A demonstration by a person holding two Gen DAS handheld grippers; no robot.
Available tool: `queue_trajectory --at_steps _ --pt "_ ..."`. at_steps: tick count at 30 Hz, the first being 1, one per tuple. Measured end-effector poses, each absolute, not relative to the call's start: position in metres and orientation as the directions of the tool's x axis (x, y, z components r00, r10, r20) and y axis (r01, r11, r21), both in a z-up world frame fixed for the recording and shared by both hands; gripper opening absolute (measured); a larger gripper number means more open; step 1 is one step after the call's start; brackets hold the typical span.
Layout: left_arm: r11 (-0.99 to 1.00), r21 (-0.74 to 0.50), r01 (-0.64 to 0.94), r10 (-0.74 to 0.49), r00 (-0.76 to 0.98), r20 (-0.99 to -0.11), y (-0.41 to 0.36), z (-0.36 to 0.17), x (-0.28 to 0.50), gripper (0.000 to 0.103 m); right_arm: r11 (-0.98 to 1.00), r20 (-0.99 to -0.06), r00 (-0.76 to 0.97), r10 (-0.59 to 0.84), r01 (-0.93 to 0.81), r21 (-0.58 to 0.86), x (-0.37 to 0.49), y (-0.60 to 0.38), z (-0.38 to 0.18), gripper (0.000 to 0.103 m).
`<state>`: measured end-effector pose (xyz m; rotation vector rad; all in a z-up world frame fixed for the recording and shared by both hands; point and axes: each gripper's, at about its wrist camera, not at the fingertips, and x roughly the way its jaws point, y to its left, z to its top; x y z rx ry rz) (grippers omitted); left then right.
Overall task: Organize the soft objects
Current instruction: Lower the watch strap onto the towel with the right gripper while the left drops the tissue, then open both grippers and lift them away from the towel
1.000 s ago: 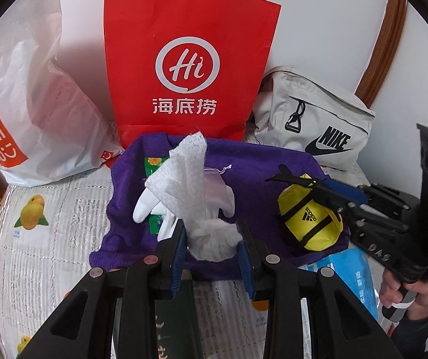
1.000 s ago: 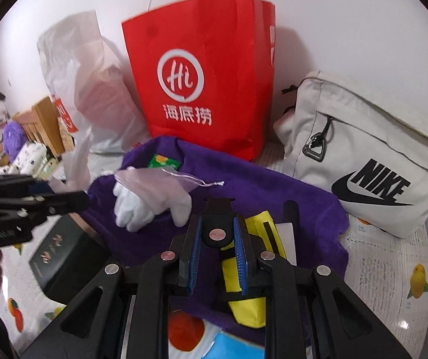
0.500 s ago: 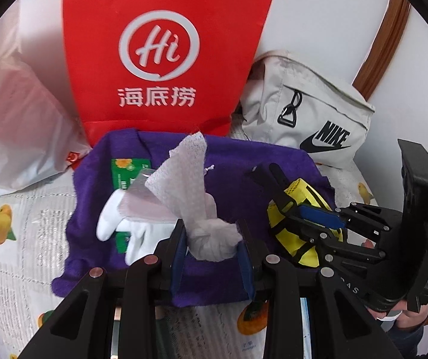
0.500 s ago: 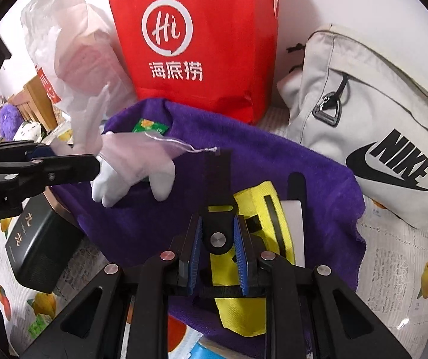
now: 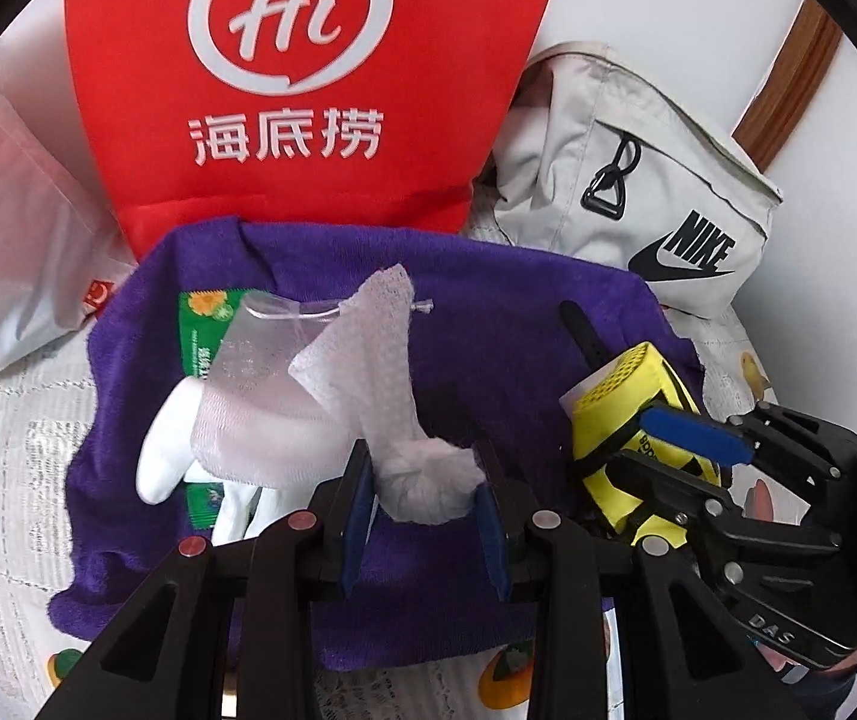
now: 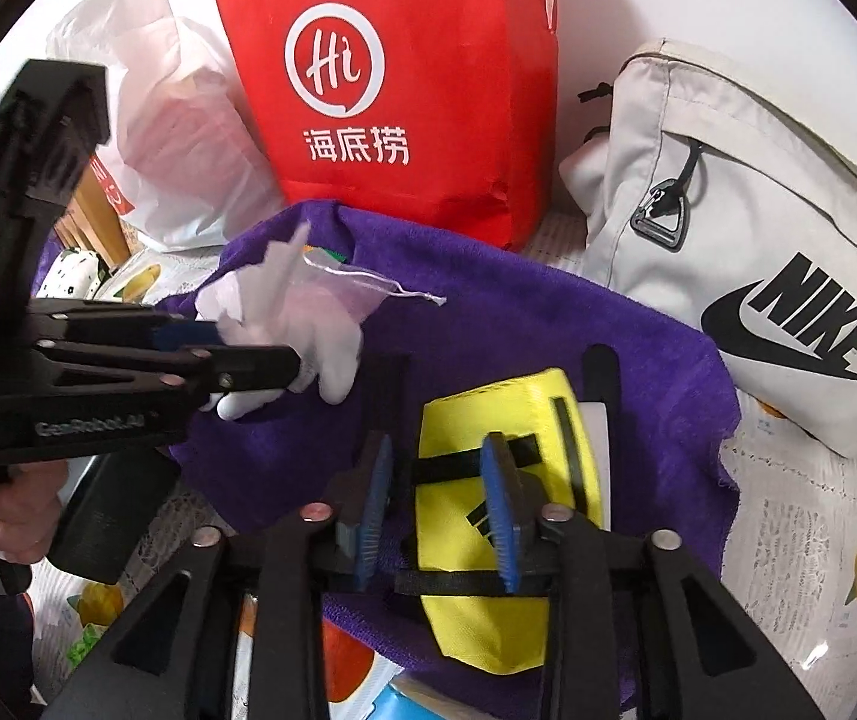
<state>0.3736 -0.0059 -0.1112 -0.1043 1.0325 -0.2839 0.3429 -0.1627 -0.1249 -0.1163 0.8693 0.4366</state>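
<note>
The red paper bag (image 5: 302,84) loses its top and handles to the upper edge of the left wrist view. A white plastic bag (image 5: 2,228) runs off the left edge there. The purple towel (image 5: 488,324) hides most of the desk (image 5: 14,450), and the white glove (image 5: 170,456) and mesh pouch (image 5: 254,372) cover much of a green packet (image 5: 203,324), whose print is too small to read. In the right wrist view, the left hand-held gripper (image 6: 284,360) blocks part of the glove, and a dark box (image 6: 110,510) beneath it is largely hidden.
</note>
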Motion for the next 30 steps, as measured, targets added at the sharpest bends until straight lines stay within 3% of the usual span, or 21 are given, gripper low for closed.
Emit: queue_trajectory --at_steps 7,15,27,30 --pt "0.956 -0.225 0.190 -0.289 0.455 -0.842 -0.008 -0.117 0.374 0.031 0.905 -0.757 0.564 0.330 -0.417 0.084 0.341 -0.164 -0.121 0.036" --pt "0.953 -0.231 0.195 -0.295 0.428 -0.854 -0.011 -0.113 0.366 0.059 0.906 -0.746 0.580 0.326 -0.417 0.072 0.333 -0.164 -0.109 0.039" --pt "0.967 -0.201 0.155 -0.252 0.471 -0.845 0.010 -0.086 0.336 0.062 0.912 -0.723 0.615 0.313 -0.408 0.048 0.291 -0.166 -0.085 0.040" --pt "0.971 -0.193 0.139 -0.237 0.494 -0.836 0.019 -0.075 0.322 0.063 0.910 -0.713 0.622 0.322 -0.411 0.052 0.273 -0.165 -0.080 0.048"
